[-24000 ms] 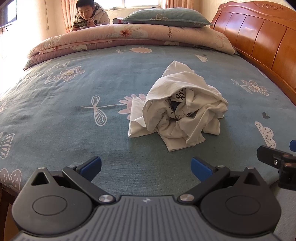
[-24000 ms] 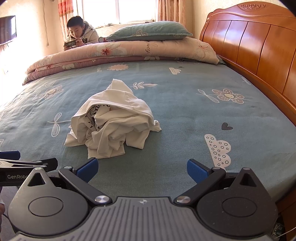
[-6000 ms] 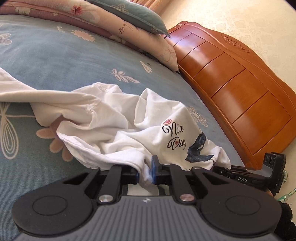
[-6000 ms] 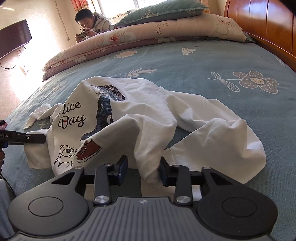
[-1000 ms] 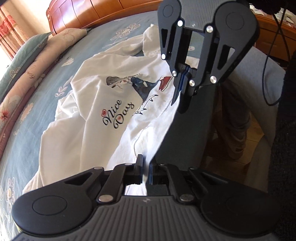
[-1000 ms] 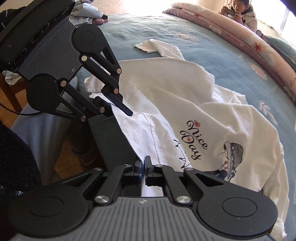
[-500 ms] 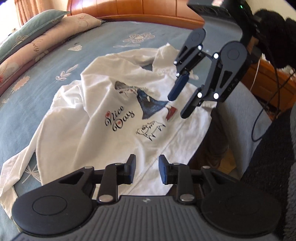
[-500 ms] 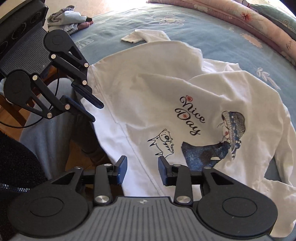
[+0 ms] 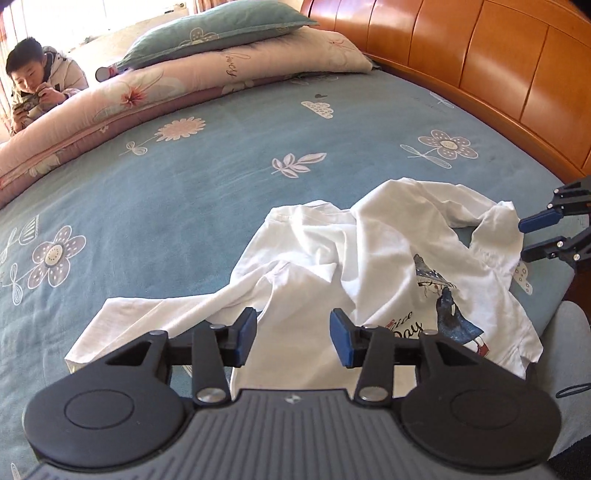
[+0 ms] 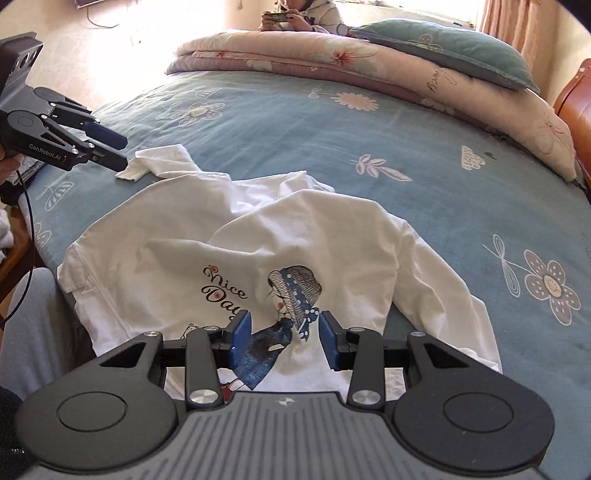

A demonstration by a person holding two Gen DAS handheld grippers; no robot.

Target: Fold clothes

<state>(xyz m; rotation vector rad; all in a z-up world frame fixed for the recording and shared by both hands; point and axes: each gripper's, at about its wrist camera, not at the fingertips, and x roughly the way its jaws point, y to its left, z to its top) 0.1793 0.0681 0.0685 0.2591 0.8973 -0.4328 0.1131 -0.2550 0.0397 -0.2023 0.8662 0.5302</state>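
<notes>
On the blue bed [image 10: 424, 155], the white printed shirt [image 10: 177, 258] lies rumpled, print up. Left gripper [image 9: 293, 336] jaws opening, right gripper [image 10: 284, 339] jaws parted, both empty; smooth the sleeves flat before folding.

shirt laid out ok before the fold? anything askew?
Not flat yet. The white printed long-sleeve shirt lies print-up on the blue floral bedsheet, but its upper half is bunched, one sleeve crosses crookedly, and its hem hangs over the bed's edge.

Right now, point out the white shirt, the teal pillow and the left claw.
white shirt [image 10: 155, 254]: right wrist view, plain chest fabric.
teal pillow [image 9: 218, 27]: left wrist view, top face.
left claw [image 10: 109, 147]: right wrist view, between its fingertips.
</notes>
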